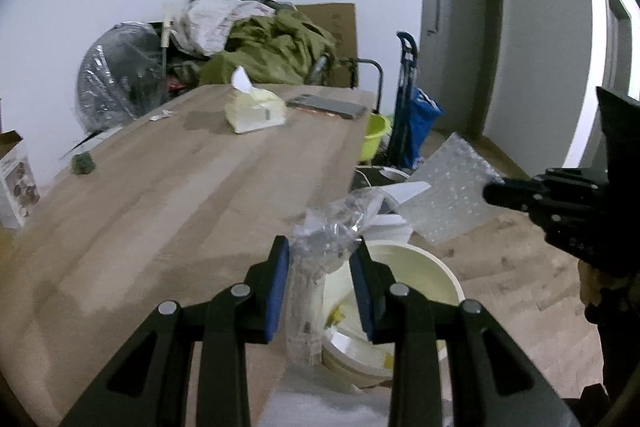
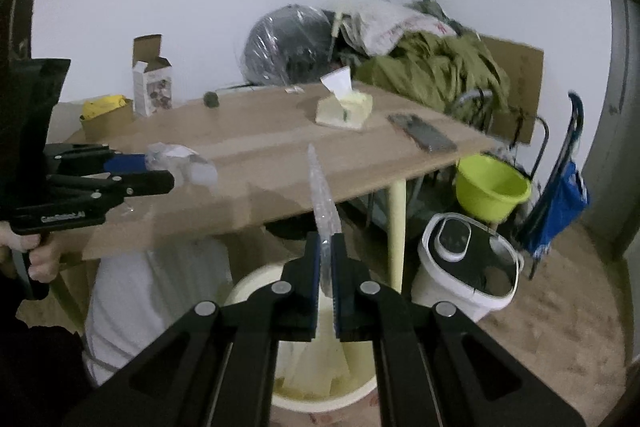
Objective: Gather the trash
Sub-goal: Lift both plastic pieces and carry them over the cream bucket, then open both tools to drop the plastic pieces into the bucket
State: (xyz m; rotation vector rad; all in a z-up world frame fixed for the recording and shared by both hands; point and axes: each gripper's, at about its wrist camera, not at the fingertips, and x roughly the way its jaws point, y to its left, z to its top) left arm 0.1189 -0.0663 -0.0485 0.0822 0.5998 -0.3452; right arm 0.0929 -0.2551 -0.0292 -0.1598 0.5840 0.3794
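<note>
In the left wrist view my left gripper [image 1: 322,251] is shut on a crumpled clear plastic wrapper [image 1: 320,239]. It is held over the table's near right edge, just above a cream bucket [image 1: 434,265] that stands on the floor with paper scraps inside. My right gripper [image 2: 327,243] is shut on a thin flat piece of clear plastic [image 2: 322,195] that sticks up from its pads, above the same cream bucket [image 2: 245,287]. A dark green crumpled ball [image 1: 83,163] and a small wrapper [image 1: 160,115] lie on the wooden table [image 1: 180,195].
A tissue pack [image 1: 256,109] and a phone [image 1: 326,105] lie at the table's far end. On the floor are a green basin [image 2: 490,187], a white lidded appliance [image 2: 464,259], bubble wrap [image 1: 452,195] and a blue trolley [image 1: 416,119]. A cluttered pile fills the corner.
</note>
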